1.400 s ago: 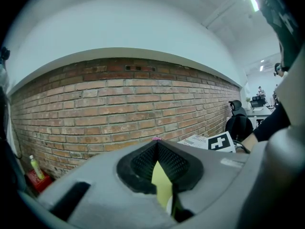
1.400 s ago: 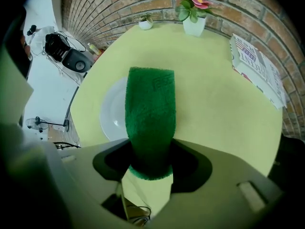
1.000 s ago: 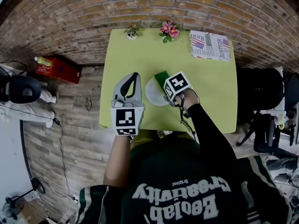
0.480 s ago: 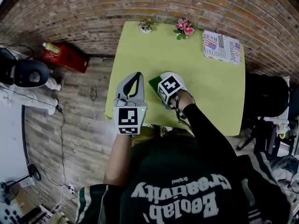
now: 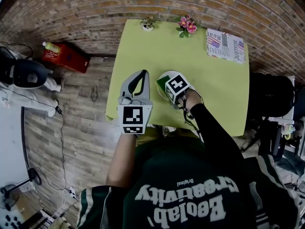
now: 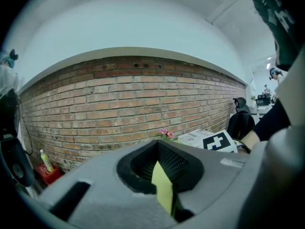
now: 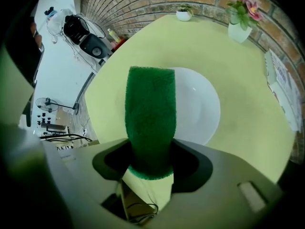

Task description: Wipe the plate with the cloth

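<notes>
A white plate (image 7: 200, 104) lies on the yellow-green table (image 5: 214, 94) near its front edge. A green cloth (image 7: 150, 109) hangs from my right gripper (image 7: 150, 151), which points steeply down and is shut on it. Its jaws have just been opening slightly with the cloth still between them. The cloth's free end drapes across the plate's left half. From the head view, the right gripper (image 5: 171, 87) covers most of the plate (image 5: 167, 74), and a corner of the cloth (image 5: 162, 82) shows beside it. My left gripper (image 5: 143, 73) hovers left of the plate, shut and empty; the left gripper (image 6: 158, 144) faces the brick wall.
At the table's far edge stand a pink flower pot (image 5: 186, 25) and a small plant (image 5: 148, 23), with a newspaper (image 5: 226, 46) at the far right corner. A red box (image 5: 66, 57) sits on the floor at left, and a black chair (image 5: 269, 94) at right.
My right gripper has slid with the cloth across the plate and now covers more of it. The left gripper has shifted a little beside the plate.
</notes>
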The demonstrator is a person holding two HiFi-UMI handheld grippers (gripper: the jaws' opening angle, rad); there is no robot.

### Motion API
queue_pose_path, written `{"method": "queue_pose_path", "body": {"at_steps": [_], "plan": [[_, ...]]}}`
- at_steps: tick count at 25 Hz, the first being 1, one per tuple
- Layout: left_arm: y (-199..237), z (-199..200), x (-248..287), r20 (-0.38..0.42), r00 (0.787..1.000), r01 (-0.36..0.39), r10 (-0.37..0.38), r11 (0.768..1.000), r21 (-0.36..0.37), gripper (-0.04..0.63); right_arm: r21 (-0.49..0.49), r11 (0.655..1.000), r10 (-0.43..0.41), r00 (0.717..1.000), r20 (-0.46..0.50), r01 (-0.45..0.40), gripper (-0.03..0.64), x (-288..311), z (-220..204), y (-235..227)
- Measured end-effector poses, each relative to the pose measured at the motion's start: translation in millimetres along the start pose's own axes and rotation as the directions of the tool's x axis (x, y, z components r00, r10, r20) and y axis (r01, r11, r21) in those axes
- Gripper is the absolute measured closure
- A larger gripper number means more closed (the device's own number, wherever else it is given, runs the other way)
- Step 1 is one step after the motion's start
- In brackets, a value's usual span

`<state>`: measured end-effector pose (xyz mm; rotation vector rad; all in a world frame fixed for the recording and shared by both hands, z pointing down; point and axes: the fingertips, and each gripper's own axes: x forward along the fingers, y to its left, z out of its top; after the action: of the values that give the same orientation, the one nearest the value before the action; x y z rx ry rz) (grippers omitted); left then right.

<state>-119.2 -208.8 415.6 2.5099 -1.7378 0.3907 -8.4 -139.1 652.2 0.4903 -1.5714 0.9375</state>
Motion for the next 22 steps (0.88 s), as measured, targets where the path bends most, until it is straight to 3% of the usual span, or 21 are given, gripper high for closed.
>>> {"method": "queue_pose_path", "body": {"at_steps": [15,22], "plan": [[-42,13,21,0.029,0.996,0.085,-0.086,0.996,0.007,0.588,0.17,0.985,-0.038,0.999,0.025,0.033,0.364,-20,-44,-60],[-43,15,20,0.031,0.997,0.077,-0.077,0.997,0.005,0.588,0.168,0.986,-0.026,0.998,0.05,0.017,0.36,-25,-43,-57]]}}
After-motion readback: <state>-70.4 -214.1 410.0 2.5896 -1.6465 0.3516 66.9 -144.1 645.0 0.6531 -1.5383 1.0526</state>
